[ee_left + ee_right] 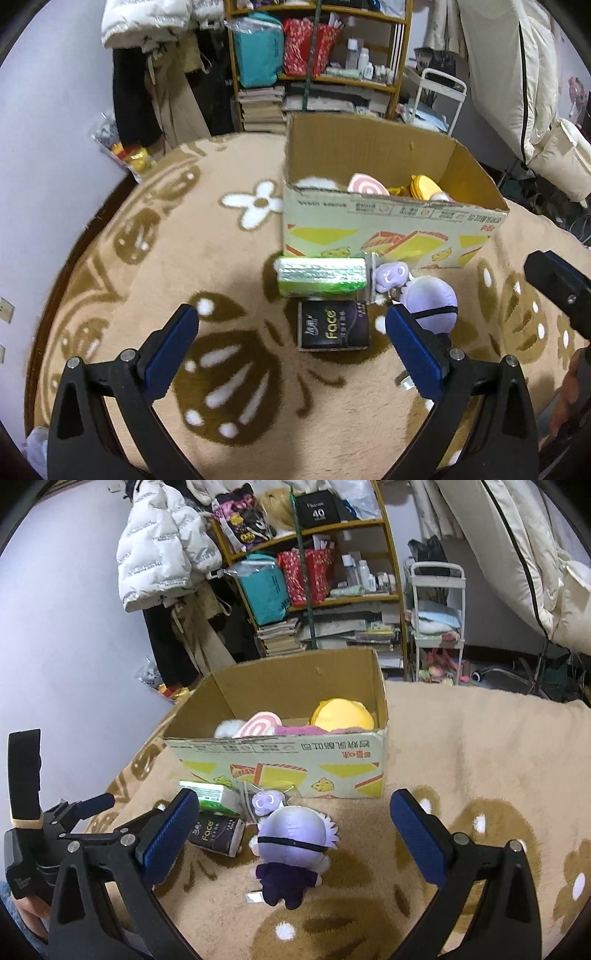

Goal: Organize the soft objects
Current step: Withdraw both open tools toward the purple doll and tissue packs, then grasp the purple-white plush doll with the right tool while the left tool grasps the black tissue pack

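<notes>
An open cardboard box [388, 221] [280, 764] stands on a beige patterned blanket and holds a pink-and-white plush [256, 725] and a yellow plush [341, 712]. In front of it lie a green tissue pack [321, 277] [214, 795], a black "Face" tissue pack [332, 325] [218, 834], a small purple toy in a clear bag [388, 275] [267, 799] and a lilac-headed plush doll [432, 299] [291, 853]. My left gripper [291, 321] is open, short of the black pack. My right gripper [295, 812] is open, with the doll between its fingers, not touching.
A cluttered shelf [314, 572] with bags and books, hanging coats [162, 554] and a white cart [436, 627] stand behind the box. The blanket [184, 258] stretches left and right of the box. The left gripper's body [37, 830] shows at the right view's left edge.
</notes>
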Demonstrator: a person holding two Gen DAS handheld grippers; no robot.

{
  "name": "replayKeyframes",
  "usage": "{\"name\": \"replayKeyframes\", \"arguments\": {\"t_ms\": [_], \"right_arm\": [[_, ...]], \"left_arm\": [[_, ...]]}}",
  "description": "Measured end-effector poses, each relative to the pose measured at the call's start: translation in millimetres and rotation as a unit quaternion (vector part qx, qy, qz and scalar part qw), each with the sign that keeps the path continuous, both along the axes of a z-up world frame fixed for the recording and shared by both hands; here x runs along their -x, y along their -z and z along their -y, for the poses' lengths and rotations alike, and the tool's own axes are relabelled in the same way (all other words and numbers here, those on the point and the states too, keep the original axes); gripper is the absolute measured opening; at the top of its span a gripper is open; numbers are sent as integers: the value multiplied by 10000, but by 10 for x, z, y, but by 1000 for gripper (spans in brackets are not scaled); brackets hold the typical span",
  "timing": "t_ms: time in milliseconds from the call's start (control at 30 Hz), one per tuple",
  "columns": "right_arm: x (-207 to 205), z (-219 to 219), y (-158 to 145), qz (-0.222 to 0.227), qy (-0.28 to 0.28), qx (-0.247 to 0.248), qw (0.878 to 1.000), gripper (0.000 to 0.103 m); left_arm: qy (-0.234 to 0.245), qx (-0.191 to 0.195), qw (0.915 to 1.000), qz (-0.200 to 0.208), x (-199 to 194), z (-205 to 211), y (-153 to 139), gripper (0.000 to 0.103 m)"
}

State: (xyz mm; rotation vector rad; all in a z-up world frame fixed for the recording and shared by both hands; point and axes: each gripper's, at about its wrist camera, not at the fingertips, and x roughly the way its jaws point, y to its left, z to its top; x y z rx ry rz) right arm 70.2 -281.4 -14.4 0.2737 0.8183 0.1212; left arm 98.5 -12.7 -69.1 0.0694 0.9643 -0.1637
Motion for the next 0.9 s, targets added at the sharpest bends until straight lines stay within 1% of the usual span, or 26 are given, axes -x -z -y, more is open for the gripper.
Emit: {"name": "replayKeyframes", "arguments": {"t_ms": [233,333,400,700,900], "right_arm": [[-173,19,222,-307,31,-56,9995,103],[-236,2,311,-423,18,-61,9991,103],[-277,-18,370,-509,-6,-76,9987,103],[-369,-8,547,-846,-10,-122,9963,103],[-409,-51,654,-1025,-120,-83,9946,103]], "left_arm": [[130,-78,9996,-257,-123,127,201,100],[131,-226,9993,-267,-162,171,302,100],[155,-206,9990,-360,-199,194,367,100],[291,-357,9973,-567,-275,292,555,100],[320,-440,9960,-704,-310,334,663,100]]}}
